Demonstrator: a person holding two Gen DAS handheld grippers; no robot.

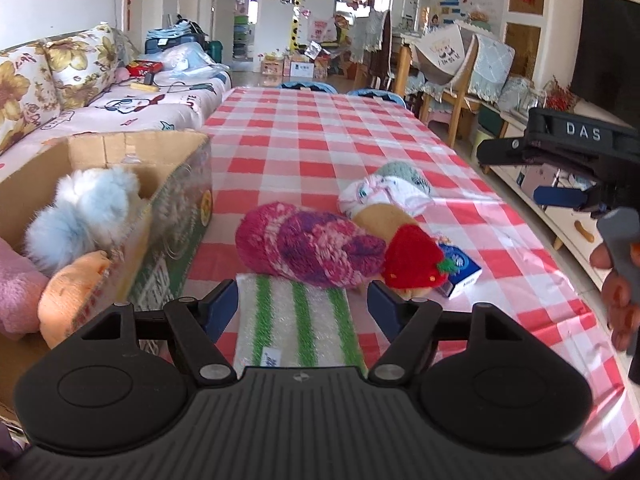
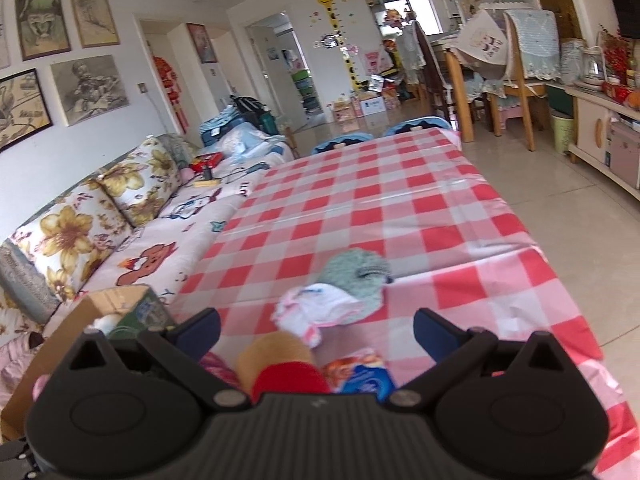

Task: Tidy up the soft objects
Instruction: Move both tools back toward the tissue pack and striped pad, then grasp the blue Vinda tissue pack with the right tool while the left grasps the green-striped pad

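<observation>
Lower your left tool [image 1: 302,300] squarely over the green-and-white striped fuzzy cloth [image 1: 298,320] on the checked bench [image 1: 320,140], then pinch it mid-width before carrying it to the cardboard box [image 1: 120,184]. Its jaws stand spread, flanking the cloth, gripping nothing. Your right tool [image 2: 316,330] is spread too, empty, above the tan plush toy with a red knitted hat [image 2: 280,364].

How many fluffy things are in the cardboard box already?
3 show: a pale blue fluffy pompom on top, an orange plush toy at the near rim, a pink plush left. More may hide underneath.
</observation>
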